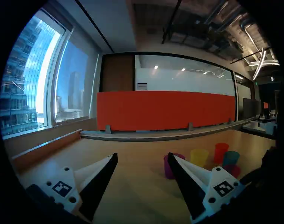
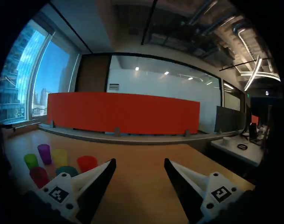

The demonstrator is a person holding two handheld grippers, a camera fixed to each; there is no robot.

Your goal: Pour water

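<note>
Several coloured plastic cups stand in a cluster on the wooden table [image 1: 142, 194]. In the left gripper view they lie ahead to the right: a purple cup [image 1: 166, 168] just behind the right fingertip, then yellow [image 1: 199, 156], red [image 1: 220, 151], teal [image 1: 230, 157] and dark pink [image 1: 234, 170]. My left gripper [image 1: 142, 156] is open and holds nothing. In the right gripper view the cups sit at the lower left: green [image 2: 31, 160], purple [image 2: 44, 153], yellow [image 2: 60, 156], red [image 2: 87, 162], teal [image 2: 66, 170] and dark pink [image 2: 39, 176]. My right gripper [image 2: 139, 162] is open over bare tabletop [image 2: 142, 186].
A long orange divider panel [image 1: 164, 110] runs along the table's far edge. Tall windows [image 1: 34, 89] line the left side above a wooden ledge. To the right a second desk [image 2: 235, 147] carries small items and a dark monitor [image 2: 231, 117].
</note>
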